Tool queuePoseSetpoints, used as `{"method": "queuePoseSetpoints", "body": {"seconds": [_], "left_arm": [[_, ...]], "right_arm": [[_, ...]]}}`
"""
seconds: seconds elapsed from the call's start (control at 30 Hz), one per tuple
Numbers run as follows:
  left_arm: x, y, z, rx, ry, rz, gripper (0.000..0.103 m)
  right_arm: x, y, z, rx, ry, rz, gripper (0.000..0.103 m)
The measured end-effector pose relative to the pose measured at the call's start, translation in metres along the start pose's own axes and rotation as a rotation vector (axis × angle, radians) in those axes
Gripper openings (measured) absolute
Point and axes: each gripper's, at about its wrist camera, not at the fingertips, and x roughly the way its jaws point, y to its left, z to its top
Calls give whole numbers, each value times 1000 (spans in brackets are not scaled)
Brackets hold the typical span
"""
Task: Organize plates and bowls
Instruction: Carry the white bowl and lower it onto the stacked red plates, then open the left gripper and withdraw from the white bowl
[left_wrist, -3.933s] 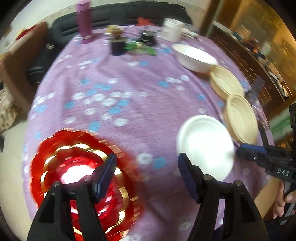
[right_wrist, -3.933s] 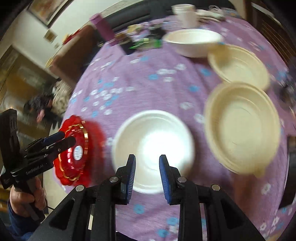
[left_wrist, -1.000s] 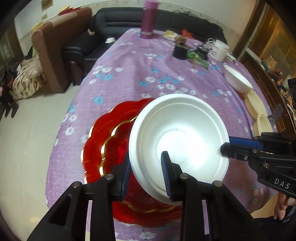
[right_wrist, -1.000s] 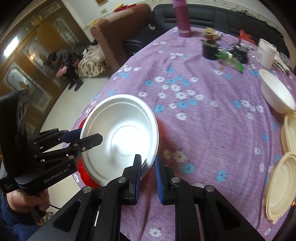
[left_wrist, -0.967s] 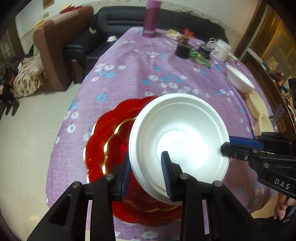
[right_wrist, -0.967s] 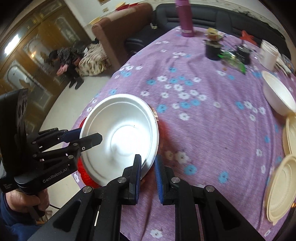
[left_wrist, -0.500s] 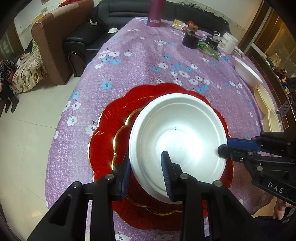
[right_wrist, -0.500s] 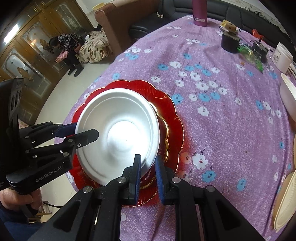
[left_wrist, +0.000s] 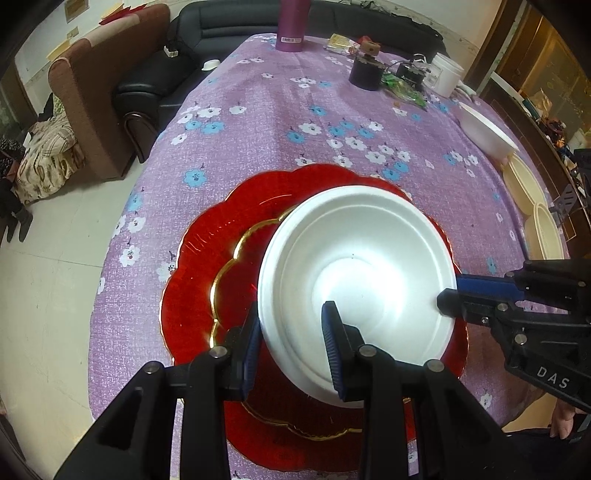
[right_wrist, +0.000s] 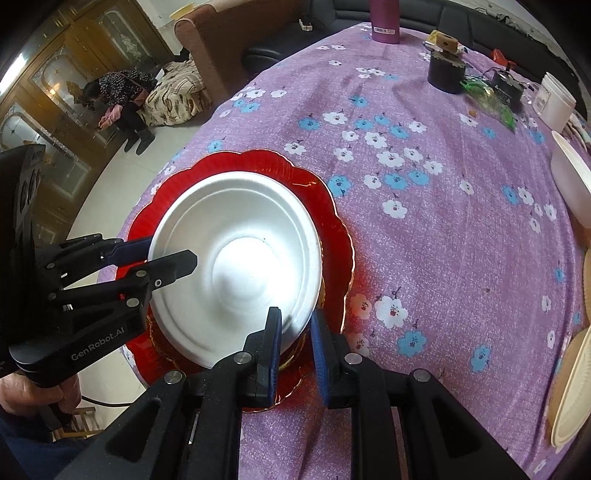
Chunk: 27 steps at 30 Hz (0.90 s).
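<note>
Purple cloth printed with white and blue flowers (left_wrist: 258, 122) covers the round table that fills both wrist views, with a dark sofa (left_wrist: 229, 26) and a brown armchair (left_wrist: 92, 85) beyond its far edge. Near my edge of the table lies a red scalloped plate (left_wrist: 207, 266) with a gold inner line, and the white foam bowl (left_wrist: 354, 273) sits over it, its base hidden, so I cannot tell whether it rests fully on the plate. My left gripper (left_wrist: 291, 347) is narrow and clamps the bowl's near rim, one finger inside and one outside. My right gripper (right_wrist: 295, 345) straddles the opposite rim at a narrow gap, the inner pad against the bowl wall; whether the outer pad touches I cannot tell. At the far side stand a magenta flask (left_wrist: 291, 26), a dark jar (left_wrist: 365, 75) and a white tub (left_wrist: 447, 79). Along the right edge lie another white bowl (left_wrist: 487, 133) and two cream plates (left_wrist: 532, 203), well apart from the red plate.
</note>
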Motion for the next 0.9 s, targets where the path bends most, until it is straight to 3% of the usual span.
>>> {"method": "queuePoseSetpoints", "body": {"seconds": [0.17, 0.3, 0.6, 0.77, 0.9], "left_arm": [[-5, 3, -1, -3, -10, -9, 34], [-11, 3, 0, -6, -27, -10, 49], [-44, 0, -1, -68, -103, 42, 50], [-65, -36, 5, -47, -138, 60, 50], [-72, -89, 14, 1, -152, 35, 56]], "right_arm": [[-8, 8, -6, -10, -16, -10, 22], [-24, 15, -16, -40, -58, -30, 23], [-61, 5, -34, -47, -141, -15, 24], [-81, -25, -53, -9, -170, 0, 26], [-95, -60, -75, 51, -178, 7, 29]]}}
